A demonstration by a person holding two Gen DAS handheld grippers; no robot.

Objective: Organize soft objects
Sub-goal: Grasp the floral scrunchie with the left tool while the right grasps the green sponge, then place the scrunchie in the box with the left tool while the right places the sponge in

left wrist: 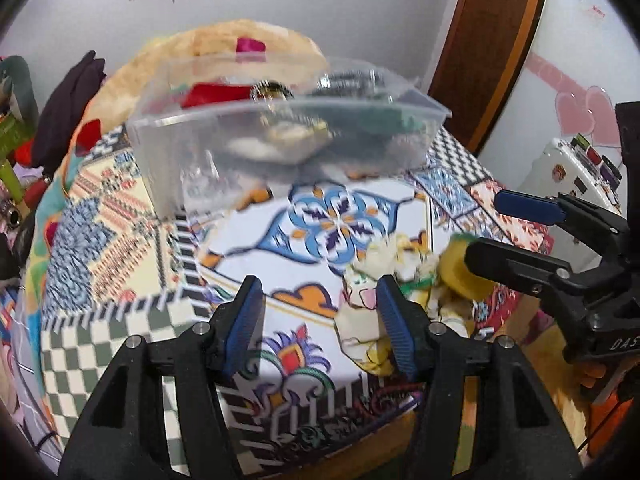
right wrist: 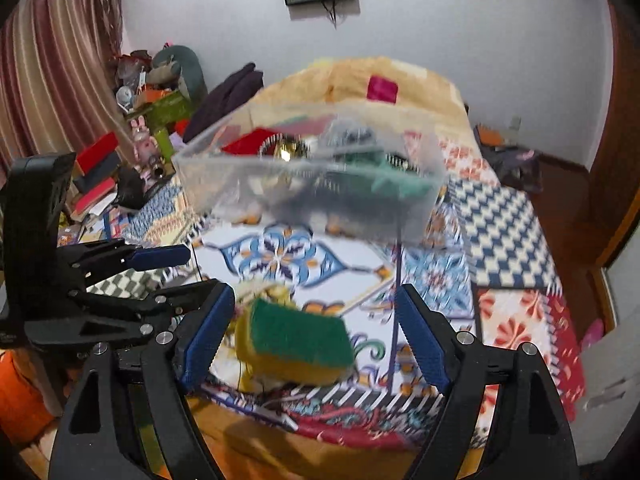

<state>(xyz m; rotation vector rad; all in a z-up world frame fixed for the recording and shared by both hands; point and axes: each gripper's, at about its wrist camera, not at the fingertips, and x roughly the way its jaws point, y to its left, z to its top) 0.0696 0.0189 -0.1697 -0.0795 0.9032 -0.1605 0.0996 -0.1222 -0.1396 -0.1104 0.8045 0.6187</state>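
Observation:
A clear plastic box (left wrist: 280,136) sits at the middle of the patterned bed, holding red, green and dark items; it also shows in the right wrist view (right wrist: 312,184). My left gripper (left wrist: 320,320) is open above the bed cover, its right finger beside a white and yellow cloth toy (left wrist: 364,320). My right gripper (right wrist: 316,340) is open around a yellow sponge with a green top (right wrist: 296,344), which lies on the bed near the front edge, apart from both fingers. The sponge also shows in the left wrist view (left wrist: 456,268), below the right gripper (left wrist: 484,232).
A beige blanket (right wrist: 360,80) with a pink patch lies behind the box. Clutter of boxes and books (right wrist: 120,152) stands left of the bed. A wooden door (left wrist: 492,40) is at the right. The bed's front edge (right wrist: 320,440) is close.

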